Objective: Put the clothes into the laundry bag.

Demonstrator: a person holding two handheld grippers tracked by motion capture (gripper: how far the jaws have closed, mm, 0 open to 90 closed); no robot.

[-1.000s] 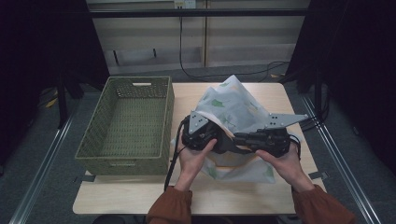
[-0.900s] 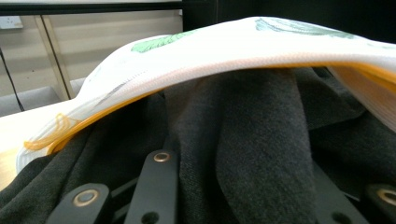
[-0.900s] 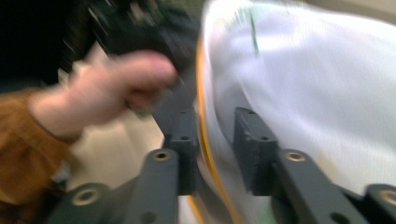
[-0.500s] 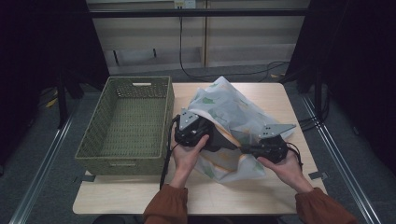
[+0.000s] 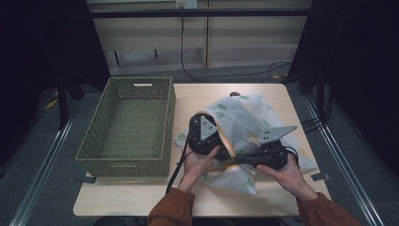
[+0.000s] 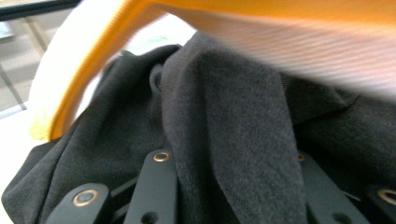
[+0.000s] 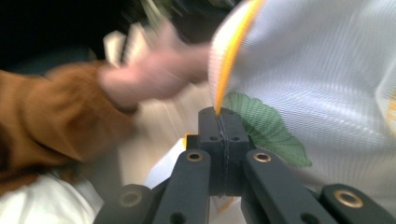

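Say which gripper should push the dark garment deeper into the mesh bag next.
Left. The left gripper is already in the mesh bag opening, jaws around the dark garment. The right gripper is shut on the bag's orange rim, keeping it open.

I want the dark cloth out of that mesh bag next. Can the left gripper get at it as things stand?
Probably yes: the left gripper sits inside the bag's orange-edged mouth, its jaws around a fold of dark cloth, while the right gripper pinches the orange edge.
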